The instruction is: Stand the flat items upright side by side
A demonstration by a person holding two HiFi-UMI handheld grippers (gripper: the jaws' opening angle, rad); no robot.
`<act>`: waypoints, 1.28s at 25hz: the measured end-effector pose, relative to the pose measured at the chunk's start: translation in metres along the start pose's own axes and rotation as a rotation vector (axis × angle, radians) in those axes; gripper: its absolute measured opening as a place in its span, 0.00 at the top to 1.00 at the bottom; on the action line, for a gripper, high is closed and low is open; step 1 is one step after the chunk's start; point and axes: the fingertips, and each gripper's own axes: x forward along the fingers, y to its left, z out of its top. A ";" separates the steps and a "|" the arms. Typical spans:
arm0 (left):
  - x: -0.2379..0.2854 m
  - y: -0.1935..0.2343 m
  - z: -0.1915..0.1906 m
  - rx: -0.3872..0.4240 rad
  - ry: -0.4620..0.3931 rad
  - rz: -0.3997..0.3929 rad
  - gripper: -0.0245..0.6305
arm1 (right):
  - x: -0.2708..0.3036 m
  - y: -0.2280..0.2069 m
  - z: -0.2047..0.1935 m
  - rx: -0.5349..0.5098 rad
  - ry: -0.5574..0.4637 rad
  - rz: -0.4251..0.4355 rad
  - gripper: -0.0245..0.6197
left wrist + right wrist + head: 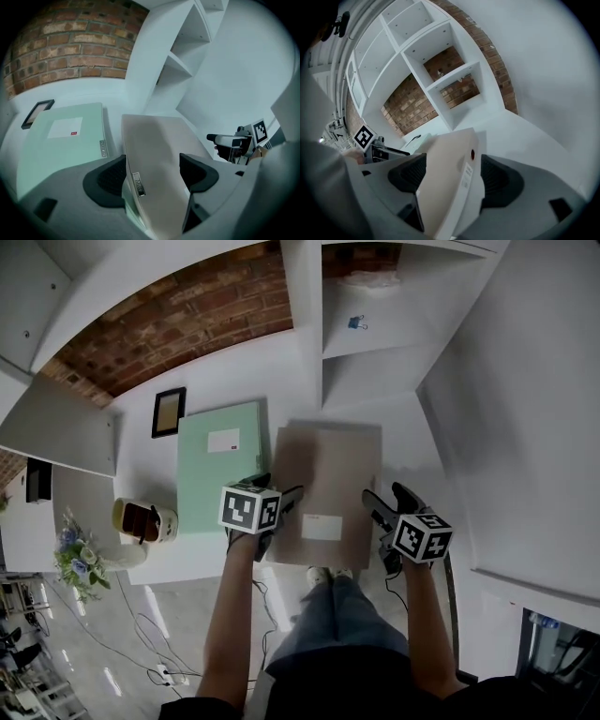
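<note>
**Left gripper (pixel 152 164) and right gripper (pixel 453 161), jaws wide apart over one beige box file (pixel 328 474)**

Hard to make out first. Smeared edges on the beige box file in the head view, with a dark band along its far side (shadow or blur, cannot tell which), so no saying whether it rests fully on the white table (pixel 234 371). Print on its white label too small to read. Cut off at the near end in both gripper views, running out of sight below the jaws. Cannot tell whether any pad touches it; none seen pressing.

Then the placing. Lies broad face up, not upright, stretching away toward the white shelf unit (pixel 305 334). Shows in the gap between the jaws of both grippers. Left gripper astride the left long edge, the spine with its metal label holder: one jaw out toward the green box file (pixel 220 474), the other over the broad face. Right gripper likewise astride the right long edge, beside a small red dot. Just right of the green box file, itself flat on the table, a narrow gap between them.
</note>
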 end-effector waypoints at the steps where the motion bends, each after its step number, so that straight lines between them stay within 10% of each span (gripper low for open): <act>1: 0.002 0.002 0.000 0.001 0.015 0.005 0.46 | 0.003 -0.001 -0.001 0.005 0.011 0.003 0.42; 16: 0.027 0.011 -0.008 -0.008 0.206 -0.017 0.45 | 0.042 0.001 -0.025 0.052 0.206 0.053 0.40; 32: 0.033 0.010 -0.007 -0.030 0.183 0.001 0.45 | 0.056 0.003 -0.040 0.011 0.311 -0.001 0.39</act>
